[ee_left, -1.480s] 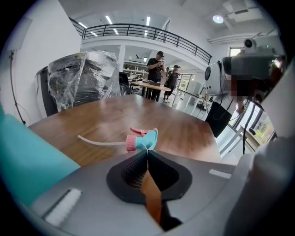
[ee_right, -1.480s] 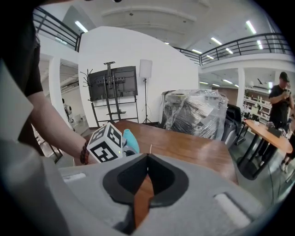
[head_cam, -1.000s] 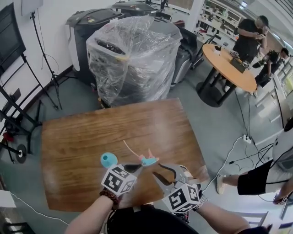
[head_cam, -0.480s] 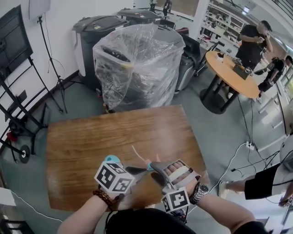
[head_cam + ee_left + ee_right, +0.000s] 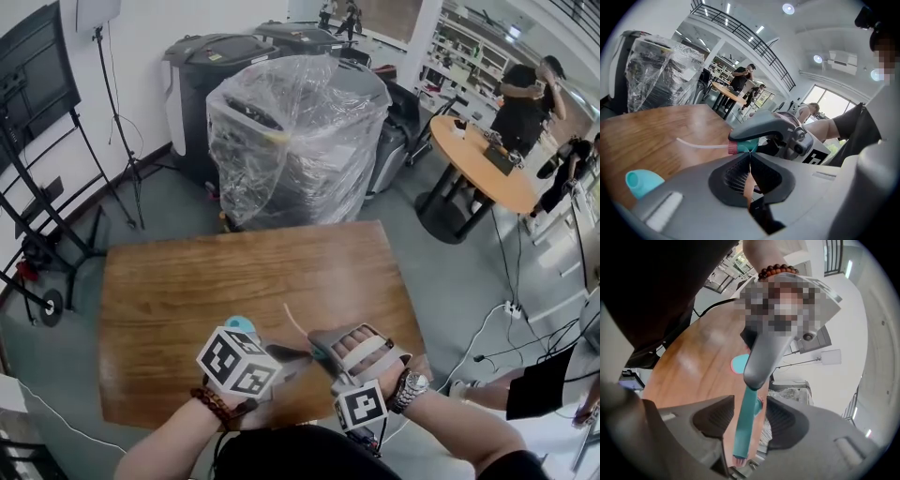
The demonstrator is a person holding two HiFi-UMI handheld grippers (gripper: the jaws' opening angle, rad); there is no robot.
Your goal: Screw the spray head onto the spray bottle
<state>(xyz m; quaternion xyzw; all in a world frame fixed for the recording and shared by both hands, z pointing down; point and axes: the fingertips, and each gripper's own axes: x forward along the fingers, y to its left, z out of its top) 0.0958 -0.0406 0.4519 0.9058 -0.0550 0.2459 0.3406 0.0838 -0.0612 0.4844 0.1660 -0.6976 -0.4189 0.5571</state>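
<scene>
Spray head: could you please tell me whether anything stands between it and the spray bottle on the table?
Nothing visible does. The spray head, pinched by the left gripper, hangs above the table, with only wood between it and the spray bottle.

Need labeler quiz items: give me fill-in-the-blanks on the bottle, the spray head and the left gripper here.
1. The left gripper is shut on the ___.
2. A thin white ___ sticks out of the spray head, over the wood.
3. The bottle sits on the ___, apart from the spray head, with nothing screwed on it yet.

Missing words: spray head; tube; table.
</scene>
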